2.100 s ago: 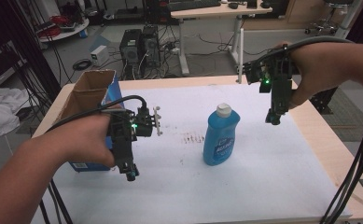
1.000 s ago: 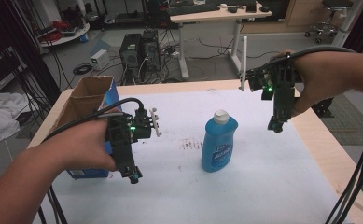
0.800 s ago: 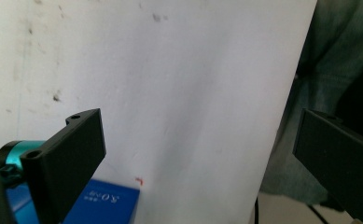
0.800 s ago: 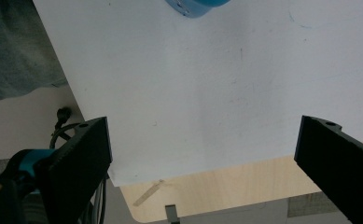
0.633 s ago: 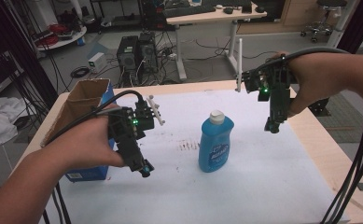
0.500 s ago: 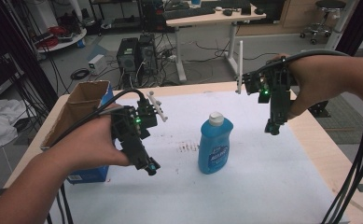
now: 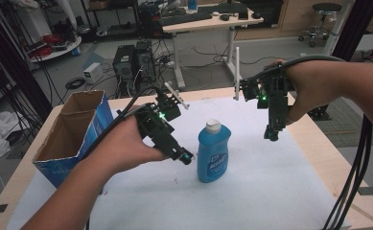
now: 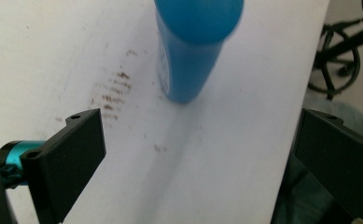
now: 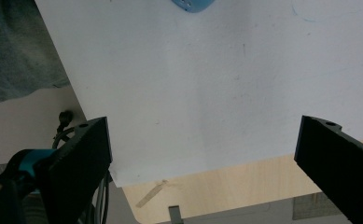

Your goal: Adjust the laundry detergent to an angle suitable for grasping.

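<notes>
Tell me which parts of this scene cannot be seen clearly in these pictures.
- Blue bottle: in the left gripper view its top is cut off by the upper edge, and it is blurred.
- Bottle label: in the high view the print is too small to read.
- Cardboard box: in the high view its own walls hide the bottom inside.

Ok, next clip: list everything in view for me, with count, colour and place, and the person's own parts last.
bottle: 1, blue with white cap, upright mid-table
cardboard box: 1, brown inside, blue outside, open, table's left edge
table sheet: 1, white, covers the tabletop
brown smudges: a patch, on the sheet beside the bottle
desk: 1, light wood, background
stool: 1, dark, background right
left gripper: 1, black, open, close to the bottle
right gripper: 1, black, open, raised right of the bottle
</notes>
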Demonstrator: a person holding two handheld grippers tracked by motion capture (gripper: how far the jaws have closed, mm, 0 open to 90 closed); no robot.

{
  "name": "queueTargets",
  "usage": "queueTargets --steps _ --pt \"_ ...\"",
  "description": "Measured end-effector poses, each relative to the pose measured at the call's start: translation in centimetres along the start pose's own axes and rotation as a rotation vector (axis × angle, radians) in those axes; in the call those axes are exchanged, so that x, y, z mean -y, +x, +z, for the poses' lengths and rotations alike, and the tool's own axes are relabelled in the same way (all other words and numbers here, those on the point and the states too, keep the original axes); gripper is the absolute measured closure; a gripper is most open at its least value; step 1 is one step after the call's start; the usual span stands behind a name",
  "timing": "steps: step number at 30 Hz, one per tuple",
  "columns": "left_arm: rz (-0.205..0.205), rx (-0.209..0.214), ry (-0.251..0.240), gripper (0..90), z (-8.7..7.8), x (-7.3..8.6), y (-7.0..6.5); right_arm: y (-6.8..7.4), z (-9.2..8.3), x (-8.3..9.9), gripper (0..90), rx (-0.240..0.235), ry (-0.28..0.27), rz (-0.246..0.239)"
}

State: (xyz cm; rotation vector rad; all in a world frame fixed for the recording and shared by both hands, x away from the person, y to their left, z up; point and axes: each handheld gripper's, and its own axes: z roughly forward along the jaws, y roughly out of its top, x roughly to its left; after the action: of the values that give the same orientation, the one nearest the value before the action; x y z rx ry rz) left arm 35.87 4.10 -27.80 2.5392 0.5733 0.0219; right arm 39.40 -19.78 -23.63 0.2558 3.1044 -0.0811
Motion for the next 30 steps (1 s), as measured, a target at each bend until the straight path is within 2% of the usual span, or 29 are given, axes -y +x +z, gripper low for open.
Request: queueTargets --steps 3,7,10,11,12,15,17,22,26,30 --pt "-0.054 -0.003 -0.060 2.3 1.0 -1.1 0.3 0.0 0.1 0.1 3.0 0.000 -0.004 0.001" --pt "-0.077 0.010 -0.075 2.3 1.9 -1.9 0.5 0.0 0.1 0.1 3.0 -0.002 -0.003 0.004" --pt "-0.074 0.009 -0.064 2.3 3.5 -2.7 0.5 0.0 0.2 0.2 3.1 -0.005 -0.002 0.009" --pt "-0.074 0.009 -0.064 2.3 3.5 -2.7 0.5 -0.1 0.3 0.2 3.0 -0.004 -0.004 0.004" --pt "-0.070 0.024 -0.071 2.3 4.3 -3.0 0.5 -0.1 0.3 0.2 3.0 -0.002 -0.005 0.007" --pt "-0.066 0.027 -0.075 2.3 4.5 -3.2 0.5 -0.2 0.3 0.2 3.0 -0.003 -0.008 0.002" --pt "-0.068 0.023 -0.089 2.3 5.5 -3.6 0.3 -0.2 0.4 0.1 3.1 -0.002 -0.002 0.008" --pt "-0.060 0.016 -0.081 2.3 6.4 -4.1 0.1 -0.3 0.4 -0.1 3.0 -0.002 -0.002 0.007" --pt "-0.070 0.005 -0.085 2.3 7.8 -4.6 -0.1 -0.3 0.5 -0.1 3.0 -0.001 -0.004 0.011" --pt "-0.079 -0.039 -0.091 2.3 8.3 -4.8 -0.3 -0.4 0.5 0.0 3.0 -0.001 -0.005 0.006"
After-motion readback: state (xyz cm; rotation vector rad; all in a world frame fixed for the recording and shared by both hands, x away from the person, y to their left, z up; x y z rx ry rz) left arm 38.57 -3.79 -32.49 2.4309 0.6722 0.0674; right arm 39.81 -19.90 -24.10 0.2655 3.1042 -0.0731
